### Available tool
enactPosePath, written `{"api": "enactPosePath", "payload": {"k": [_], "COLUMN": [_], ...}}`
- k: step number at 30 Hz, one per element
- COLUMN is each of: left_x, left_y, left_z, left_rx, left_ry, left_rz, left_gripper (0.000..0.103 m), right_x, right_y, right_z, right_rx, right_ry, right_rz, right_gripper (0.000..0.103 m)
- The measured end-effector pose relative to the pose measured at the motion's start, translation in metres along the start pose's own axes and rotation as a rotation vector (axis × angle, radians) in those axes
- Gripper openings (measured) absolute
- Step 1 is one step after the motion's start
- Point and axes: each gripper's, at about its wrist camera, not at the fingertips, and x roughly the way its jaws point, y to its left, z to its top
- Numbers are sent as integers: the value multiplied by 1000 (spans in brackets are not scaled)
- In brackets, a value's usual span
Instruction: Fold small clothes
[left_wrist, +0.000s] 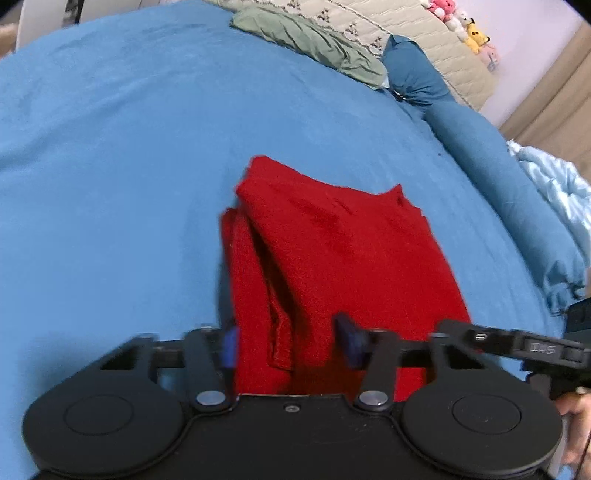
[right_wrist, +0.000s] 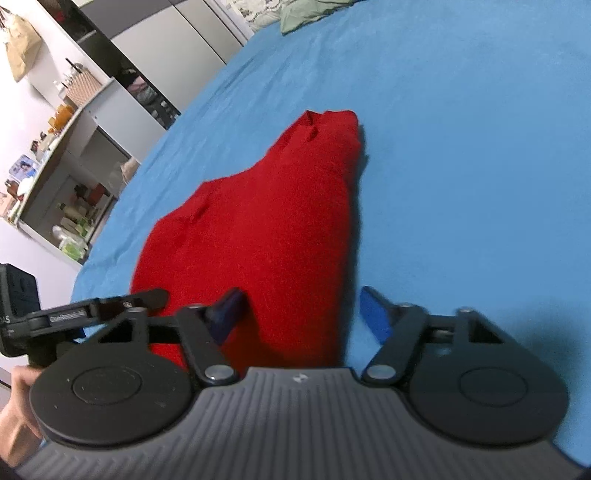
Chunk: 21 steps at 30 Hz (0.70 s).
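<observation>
Your left gripper (left_wrist: 290, 341) sits low in frame, jaws apart. Your right gripper (right_wrist: 301, 314) too, jaws wide.

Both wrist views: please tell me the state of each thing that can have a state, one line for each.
red garment: folded into layers, lying on the bed, gripped by neither gripper
left gripper: open, fingers on either side of the garment's near edge
right gripper: open, over the garment's near edge
green cloth: crumpled, lying far back on the blue bedsheet
</observation>
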Motion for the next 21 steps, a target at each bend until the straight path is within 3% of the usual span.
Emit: {"api": "enactPosePath", "payload": {"k": [1, 4, 7, 11, 16, 21], "left_x": [0, -7, -18, -48, -83, -65], "left_y": [-3, -16, -39, -92, -162, -203], "left_z": [0, 0, -1, -17, -71, -140], "left_rx": [11, 65, 139, 259, 347, 324], "left_ry": [-3, -23, -35, -39, -53, 5], "left_rz": [3, 35, 82, 78, 36, -4], "left_gripper": [40, 29, 25, 23, 23, 23], "right_x": [1, -4, -20, -69, -159, -219], "right_y": [1, 16, 27, 40, 34, -5], "right_z": [0, -2, 2, 0, -27, -78], "right_rx": [7, -57, -75, -89, -92, -71], "right_ry": [3, -28, -57, -97, -106, -98], "right_rz": [12, -14, 0, 57, 55, -17], "right_gripper": [53, 40, 38, 37, 37, 37]}}
